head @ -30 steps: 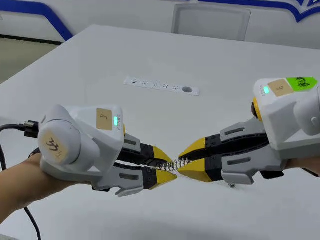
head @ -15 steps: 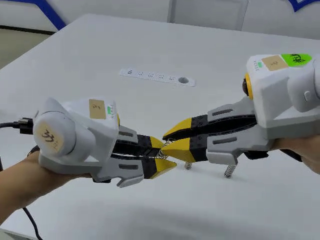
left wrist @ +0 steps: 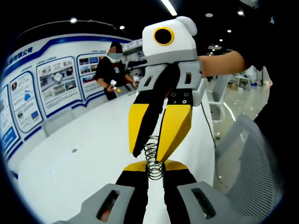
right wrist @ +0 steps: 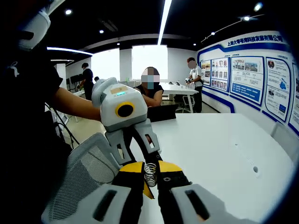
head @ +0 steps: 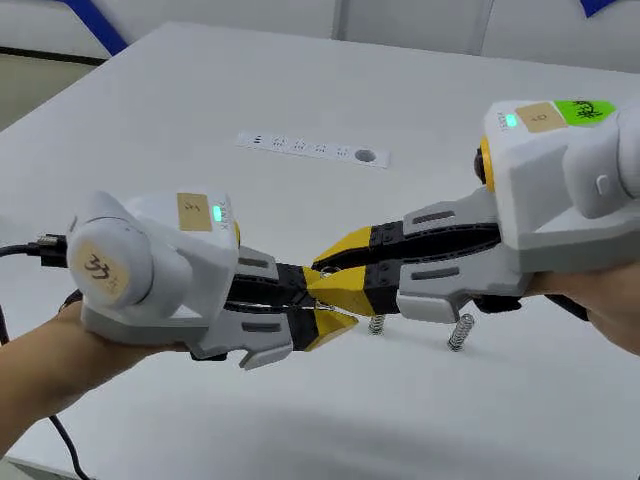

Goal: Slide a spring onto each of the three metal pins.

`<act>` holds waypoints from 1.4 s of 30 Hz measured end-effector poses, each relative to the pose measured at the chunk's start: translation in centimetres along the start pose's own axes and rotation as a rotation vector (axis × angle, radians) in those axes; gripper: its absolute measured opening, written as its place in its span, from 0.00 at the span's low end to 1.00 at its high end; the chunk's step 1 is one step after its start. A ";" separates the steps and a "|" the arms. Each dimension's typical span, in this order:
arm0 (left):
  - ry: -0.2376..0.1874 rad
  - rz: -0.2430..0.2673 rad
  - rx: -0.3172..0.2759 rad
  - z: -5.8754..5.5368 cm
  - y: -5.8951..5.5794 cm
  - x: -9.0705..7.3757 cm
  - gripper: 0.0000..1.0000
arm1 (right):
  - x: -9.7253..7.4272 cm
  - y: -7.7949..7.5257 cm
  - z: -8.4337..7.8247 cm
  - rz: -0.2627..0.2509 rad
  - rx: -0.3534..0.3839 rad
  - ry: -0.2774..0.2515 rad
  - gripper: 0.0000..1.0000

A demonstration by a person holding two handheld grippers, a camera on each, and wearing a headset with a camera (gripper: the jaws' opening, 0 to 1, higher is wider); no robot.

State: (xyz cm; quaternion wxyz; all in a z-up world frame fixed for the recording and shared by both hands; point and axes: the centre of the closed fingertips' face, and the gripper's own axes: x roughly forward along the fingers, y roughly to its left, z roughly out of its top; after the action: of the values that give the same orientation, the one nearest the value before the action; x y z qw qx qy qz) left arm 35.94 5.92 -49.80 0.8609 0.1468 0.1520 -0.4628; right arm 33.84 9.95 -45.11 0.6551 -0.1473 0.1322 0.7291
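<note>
Head view: two hand-held grippers, white-bodied with black jaws tipped in yellow, meet tip to tip above the white table (head: 200, 110). These are the left gripper (head: 327, 306) and the right gripper (head: 316, 280). Two upright springs (head: 377, 323) stand on the table below the right gripper, and one white power strip (head: 310, 148) lies beyond. Each gripper carries tan handwritten stickers, and the right one has a green sticker too (none of the scrawl is legible). A second ago the tips were apart with a spring bared between them; now they overlap and hide it.

Left gripper view: one coiled steel spring (left wrist: 153, 161) sits with its near end pinched between the left gripper's (left wrist: 155, 170) almost closed jaws. The right gripper (left wrist: 148, 153) faces in, its jaws narrowed onto the far coils. One person stands by the blue-headed wall boards (left wrist: 51, 81), whose print is too small to read.

Right gripper view: the same spring (right wrist: 150, 173) is clamped between the right gripper's (right wrist: 150, 169) yellow tips. The left gripper (right wrist: 148, 161) holds it from the other side. Three people are behind.
</note>
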 end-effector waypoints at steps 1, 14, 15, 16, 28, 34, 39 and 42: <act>-0.005 0.004 -0.010 0.0 0.1 0.0 0.10 | 0.0 -0.1 0.1 -0.005 -0.002 -0.005 0.10; 0.038 0.052 -0.151 -2.2 1.2 -1.0 0.22 | 0.7 -1.6 1.1 -0.046 0.035 -0.031 0.10; 0.044 0.054 -0.151 -2.4 1.1 -1.1 0.25 | 0.7 -1.8 1.3 -0.049 0.039 -0.036 0.10; 0.041 0.059 -0.169 -2.6 1.2 -1.3 0.29 | 0.7 -2.1 1.4 -0.057 0.045 -0.041 0.10; 0.115 0.145 -0.219 -5.9 2.2 -2.6 0.69 | 2.0 -7.8 -0.1 -0.185 0.114 -0.036 0.10; 0.115 0.162 -0.228 -6.1 2.4 -3.2 0.72 | 3.3 -9.5 -1.8 -0.221 0.136 -0.011 0.10; 0.102 0.169 -0.236 -6.3 2.4 -3.8 0.74 | 5.0 -10.8 -3.0 -0.239 0.145 -0.002 0.10; 0.092 0.185 -0.241 -6.3 2.6 -4.1 0.80 | 6.1 -11.4 -3.9 -0.240 0.159 0.007 0.10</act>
State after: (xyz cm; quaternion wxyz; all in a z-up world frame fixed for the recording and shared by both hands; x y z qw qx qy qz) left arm 35.14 12.85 -53.62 0.9033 0.0770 0.2316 -0.3529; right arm 44.71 15.29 -51.09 0.7468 -0.1124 0.1731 0.6322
